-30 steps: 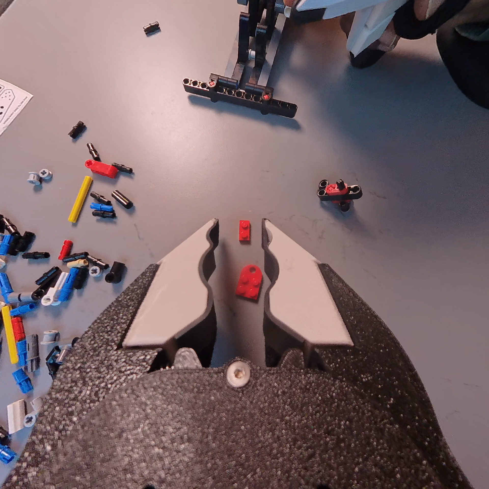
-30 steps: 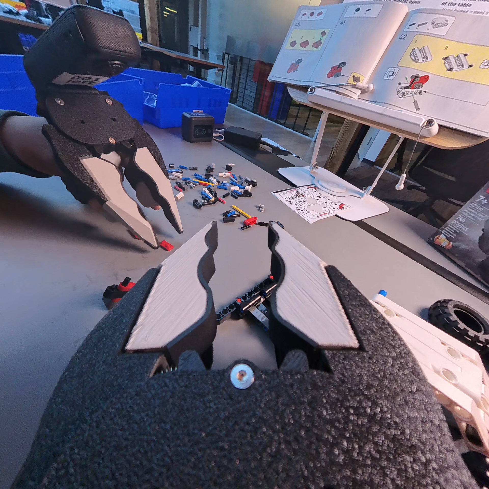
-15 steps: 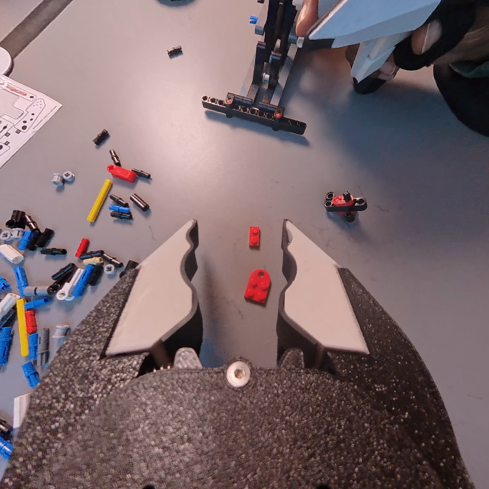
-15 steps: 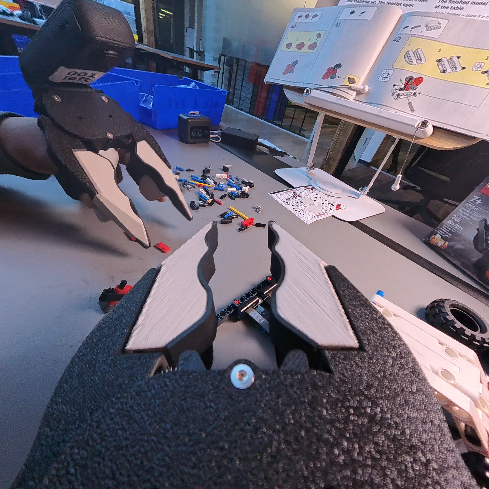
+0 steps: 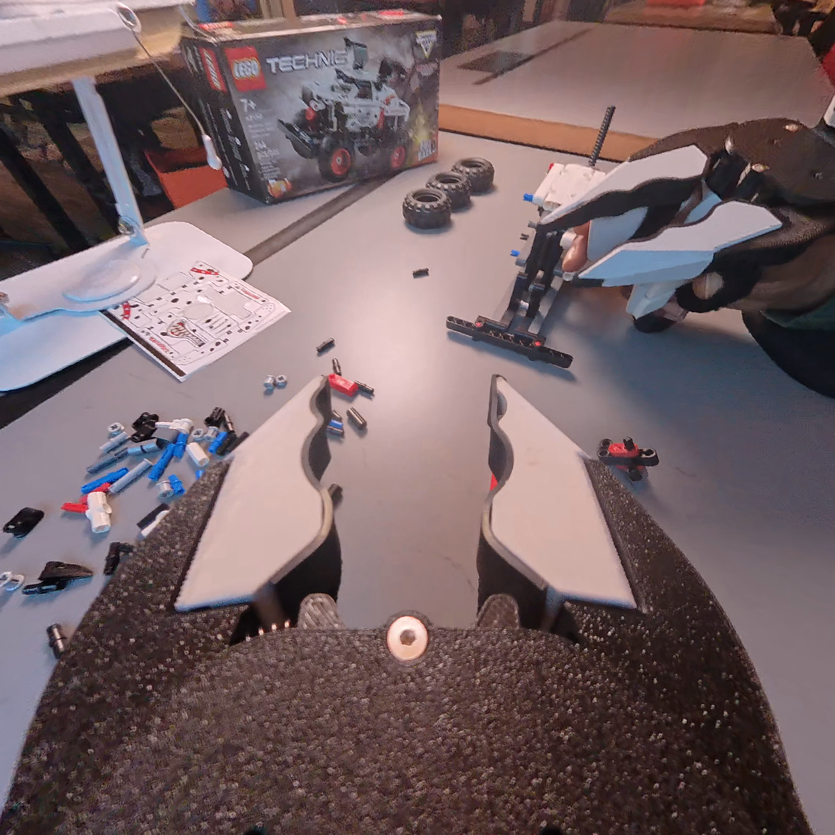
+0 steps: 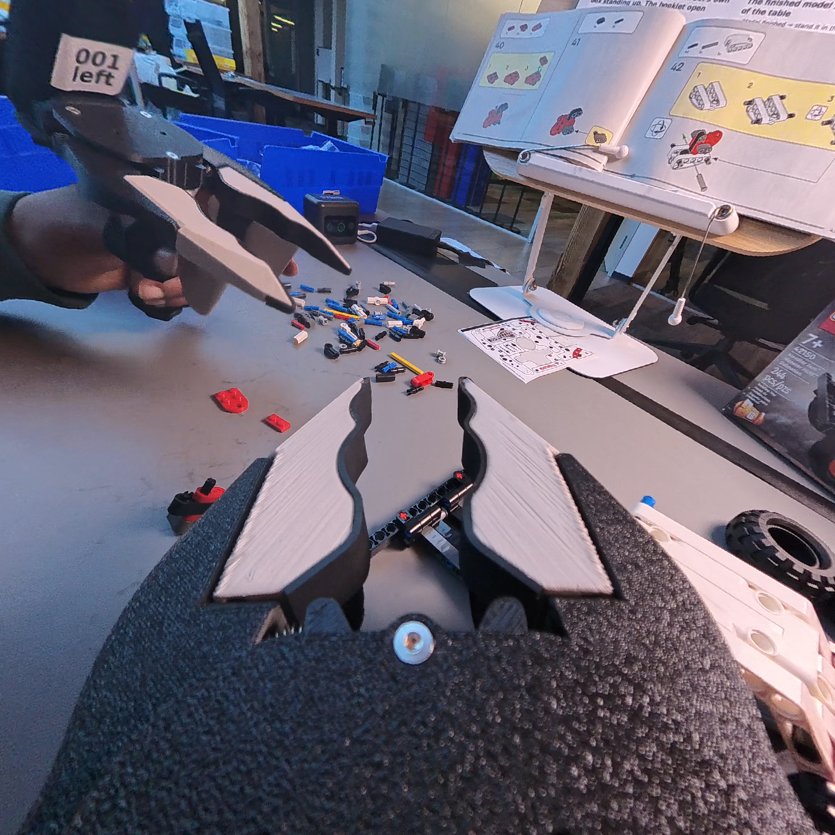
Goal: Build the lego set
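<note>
My left gripper (image 5: 409, 384) is open wide and empty, raised above the grey table (image 5: 406, 519); it also shows in the right wrist view (image 6: 316, 289). A rounded red plate (image 6: 231, 400) and a small red plate (image 6: 277, 423) lie on the table below it, almost hidden in the left wrist view. My right gripper (image 6: 413, 384) is open and hovers over the black frame (image 6: 424, 519) of the white truck model (image 6: 732, 619); the frame shows between the fingers without touching them. The right gripper (image 5: 562, 248) and frame (image 5: 510, 332) also show in the left wrist view. A small black and red sub-assembly (image 5: 626, 453) lies apart.
Loose pins and axles (image 5: 149, 456) are scattered at the left. Three tyres (image 5: 447, 189), the set box (image 5: 325, 104), a sticker sheet (image 5: 199, 311) and a white stand with the open booklet (image 6: 655, 90) are farther back. Blue bins (image 6: 316, 167) stand beyond. It is some 8 cm from my left tips to the small red plate (image 6: 277, 423).
My left gripper has opened wider, risen off the two red plates and tilted up toward the far side of the table. The right gripper has stayed over the frame.
</note>
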